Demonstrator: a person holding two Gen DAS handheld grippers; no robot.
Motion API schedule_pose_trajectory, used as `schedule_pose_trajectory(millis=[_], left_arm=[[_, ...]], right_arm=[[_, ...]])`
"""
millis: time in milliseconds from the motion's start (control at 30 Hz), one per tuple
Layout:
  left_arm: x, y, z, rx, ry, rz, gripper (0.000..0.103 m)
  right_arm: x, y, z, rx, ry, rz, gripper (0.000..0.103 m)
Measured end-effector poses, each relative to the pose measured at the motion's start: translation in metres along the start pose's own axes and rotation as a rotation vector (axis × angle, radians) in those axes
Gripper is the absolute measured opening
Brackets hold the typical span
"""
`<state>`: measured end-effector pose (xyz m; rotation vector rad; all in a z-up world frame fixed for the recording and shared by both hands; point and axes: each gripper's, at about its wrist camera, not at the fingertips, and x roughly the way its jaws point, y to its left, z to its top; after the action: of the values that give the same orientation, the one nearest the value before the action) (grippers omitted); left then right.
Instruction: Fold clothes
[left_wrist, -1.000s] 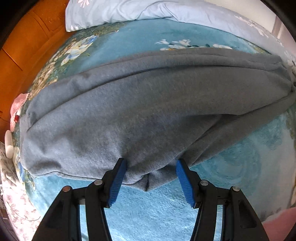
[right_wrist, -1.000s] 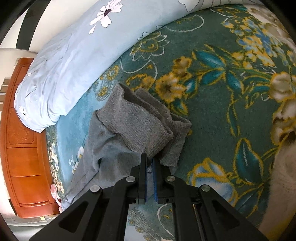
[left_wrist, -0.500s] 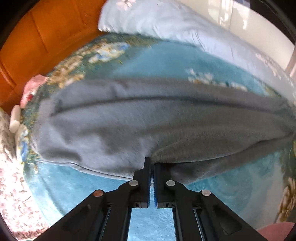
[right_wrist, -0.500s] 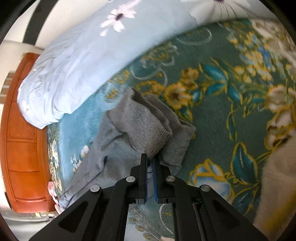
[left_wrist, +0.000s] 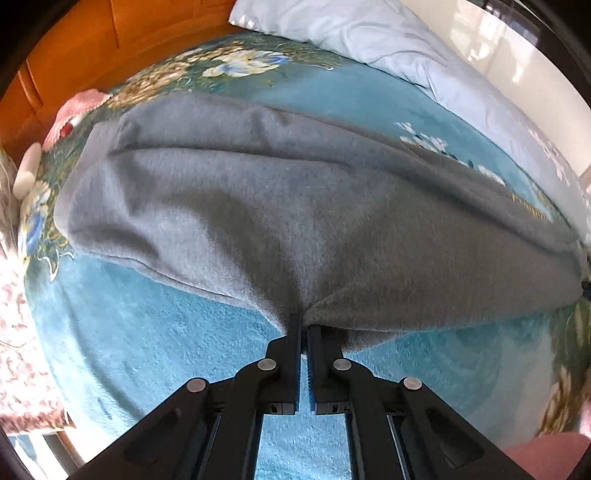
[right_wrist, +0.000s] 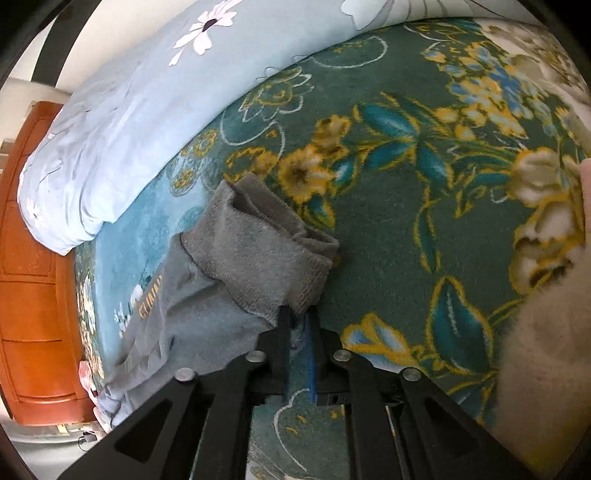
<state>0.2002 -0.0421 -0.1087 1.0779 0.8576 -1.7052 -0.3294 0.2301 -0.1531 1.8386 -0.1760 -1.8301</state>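
We have the left tool (left_wrist: 303, 325) clamped on the near edge of the grey sweatpants (left_wrist: 295, 206), jaws together with a pinch of fleece between the blue pads; cloth puckers up into the grip. The garment lies lengthwise across the bed (left_wrist: 147, 332), on the teal floral blanket, its long near edge running parallel to the bed's near edge and its waistband end out toward the left side by the wooden headboard (left_wrist: 74, 55). On the other side the right tool (right_wrist: 298, 320) sits at the ribbed cuffs (right_wrist: 258, 258), jaws opening; the cuff hem is still just between the pads, contact looks loose, we can't tell if it's pressing. Cuffs lie stacked one on the other, roughly mid-bed, with the pale blue duvet (right_wrist: 129, 122) bunched along the far edge beyond them. Our read: legs are already laid together, we're at the fold-in-half step, regripping for it. Next move needs the right tool to reseat on both cuff layers, then both tools lift together and carry the cuff end over to the waistband, keeping the edge taut. Risk: left pinch is shallow and may take only the top layer.
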Motion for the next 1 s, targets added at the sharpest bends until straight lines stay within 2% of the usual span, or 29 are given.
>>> schedule_pose_trajectory(millis=[67, 100, 167, 300, 367, 400, 433, 567, 667, 733, 767, 800, 833, 933, 1000], left_arm=[[0.000, 0.003, 0.002, -0.017, 0.000, -0.017, 0.006], [0.001, 0.004, 0.003, -0.024, 0.001, -0.024, 0.006], [0.003, 0.006, 0.001, -0.040, 0.004, -0.036, 0.006], [0.007, 0.007, -0.003, -0.062, 0.012, -0.049, 0.006], [0.007, 0.005, -0.006, -0.070, 0.011, -0.052, 0.006], [0.007, 0.005, -0.006, -0.072, 0.012, -0.052, 0.006], [0.006, 0.004, -0.006, -0.073, 0.012, -0.054, 0.006], [0.002, 0.000, -0.005, -0.071, 0.013, -0.065, 0.006], [-0.010, -0.007, 0.001, -0.042, -0.010, -0.122, 0.006], [-0.015, -0.013, 0.005, -0.028, -0.012, -0.158, 0.010], [-0.015, -0.015, 0.007, -0.027, -0.004, -0.171, 0.016], [-0.015, -0.017, 0.009, -0.026, 0.005, -0.184, 0.028], [-0.015, -0.020, 0.010, -0.025, 0.013, -0.197, 0.032], [-0.016, -0.024, 0.016, -0.028, 0.035, -0.227, 0.033], [-0.019, -0.022, 0.019, -0.042, 0.032, -0.224, 0.033]], right_arm=[[0.002, -0.002, 0.001, 0.013, -0.009, -0.010, 0.030], [0.004, -0.003, 0.002, 0.019, -0.013, -0.012, 0.033], [0.009, -0.004, 0.004, 0.035, -0.024, 0.003, 0.033], [0.017, -0.009, 0.008, 0.090, -0.065, 0.094, 0.036], [0.018, -0.006, 0.008, 0.087, -0.069, 0.099, 0.028], [0.018, -0.003, 0.008, 0.087, -0.069, 0.106, 0.020], [0.017, -0.001, 0.008, 0.091, -0.067, 0.118, 0.017], [-0.002, 0.015, 0.014, 0.080, -0.087, 0.146, 0.014], [-0.041, 0.023, 0.030, 0.100, -0.135, 0.276, 0.012], [-0.060, 0.026, 0.040, 0.050, -0.168, 0.247, 0.012], [-0.064, 0.025, 0.044, 0.028, -0.179, 0.189, 0.012], [-0.063, 0.022, 0.048, 0.026, -0.177, 0.148, 0.012], [-0.058, 0.016, 0.049, 0.049, -0.158, 0.124, 0.012], [-0.039, 0.006, 0.042, 0.106, -0.094, 0.086, 0.012], [-0.041, 0.009, 0.041, 0.090, -0.105, 0.076, 0.012]])
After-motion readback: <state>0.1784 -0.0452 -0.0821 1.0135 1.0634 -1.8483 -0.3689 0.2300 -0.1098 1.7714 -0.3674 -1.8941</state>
